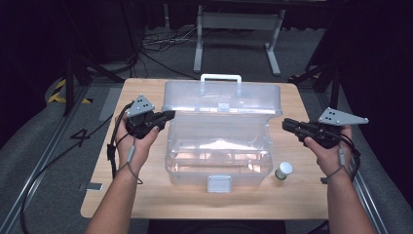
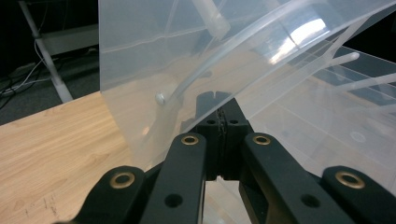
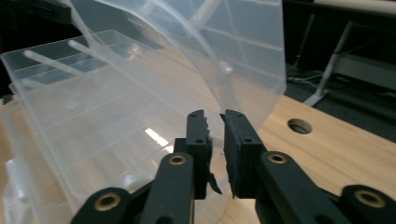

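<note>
Left claw clenched at clear plastic lidded storage box's open lid, grip unclear; right claw slightly parted beside its opposite edge; risk: lid drops between them onto wooden bench

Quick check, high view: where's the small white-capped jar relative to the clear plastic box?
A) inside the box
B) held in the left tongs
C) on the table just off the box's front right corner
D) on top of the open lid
C: the white-capped jar stands on the wooden table just outside the clear box's front right corner, with neither tongs touching it.
</note>
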`<state>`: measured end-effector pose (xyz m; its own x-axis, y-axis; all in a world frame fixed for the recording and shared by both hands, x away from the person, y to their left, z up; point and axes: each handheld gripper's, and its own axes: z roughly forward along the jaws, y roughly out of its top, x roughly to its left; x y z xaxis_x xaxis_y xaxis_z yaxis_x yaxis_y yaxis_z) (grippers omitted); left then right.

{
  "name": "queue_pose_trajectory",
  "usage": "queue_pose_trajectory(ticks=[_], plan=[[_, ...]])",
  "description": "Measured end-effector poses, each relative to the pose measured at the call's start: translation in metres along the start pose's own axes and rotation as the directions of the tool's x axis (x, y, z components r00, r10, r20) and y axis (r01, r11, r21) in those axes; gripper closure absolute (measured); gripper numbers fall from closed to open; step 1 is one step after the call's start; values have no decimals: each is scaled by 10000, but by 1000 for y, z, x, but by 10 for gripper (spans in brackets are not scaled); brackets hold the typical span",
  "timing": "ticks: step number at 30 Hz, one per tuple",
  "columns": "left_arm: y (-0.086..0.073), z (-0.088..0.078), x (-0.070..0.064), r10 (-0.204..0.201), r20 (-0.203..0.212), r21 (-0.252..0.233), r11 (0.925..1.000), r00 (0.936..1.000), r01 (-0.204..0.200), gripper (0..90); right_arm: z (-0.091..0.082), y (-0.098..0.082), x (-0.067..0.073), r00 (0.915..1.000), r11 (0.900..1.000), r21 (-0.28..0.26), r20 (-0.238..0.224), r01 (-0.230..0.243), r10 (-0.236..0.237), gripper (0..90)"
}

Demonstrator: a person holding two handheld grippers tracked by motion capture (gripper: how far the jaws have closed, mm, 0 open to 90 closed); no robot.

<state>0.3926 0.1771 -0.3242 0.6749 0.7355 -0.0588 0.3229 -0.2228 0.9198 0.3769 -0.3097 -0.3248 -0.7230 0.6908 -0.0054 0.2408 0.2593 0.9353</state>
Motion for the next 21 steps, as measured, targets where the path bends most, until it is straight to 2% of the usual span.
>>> queue_pose_trajectory(ticks=[1, 4, 5, 7, 10, 14, 15, 21], plan=[[1, 0, 0, -13, -5, 21, 10000, 10000, 13, 893, 0, 0, 0, 10000, 10000, 0, 0, 0, 0, 797], [2, 1, 1, 18, -21, 18, 10000, 10000, -18, 893, 3, 0, 2, 9978, 9993, -206, 608, 296, -283, 631], [2, 1, 2, -5, 1, 4, 10000, 10000, 5, 893, 5, 0, 2, 9967, 9991, -256, 745, 347, -327, 603], [3, 1, 2, -17, 22, 9, 10000, 10000, 17, 893, 6, 0, 2, 9961, 9989, -287, 814, 375, -350, 580], [4, 2, 4, 15, 21, 9, 10000, 10000, -15, 893, 12, 1, 2, 9971, 9988, -465, 747, 148, -113, 526], [5, 3, 5, 48, -5, -82, 10000, 10000, -49, 892, 15, 2, 2, 9958, 9982, -597, 916, 71, -16, 484], [6, 3, 5, 35, 5, -49, 10000, 10000, -35, 892, 19, 2, 2, 9954, 9974, -702, 934, -140, 206, 464], [7, 3, 5, 121, -17, 27, 9999, 9999, -121, 891, 34, 3, -1, 9916, 9984, -561, 1284, -58, 129, 452]])
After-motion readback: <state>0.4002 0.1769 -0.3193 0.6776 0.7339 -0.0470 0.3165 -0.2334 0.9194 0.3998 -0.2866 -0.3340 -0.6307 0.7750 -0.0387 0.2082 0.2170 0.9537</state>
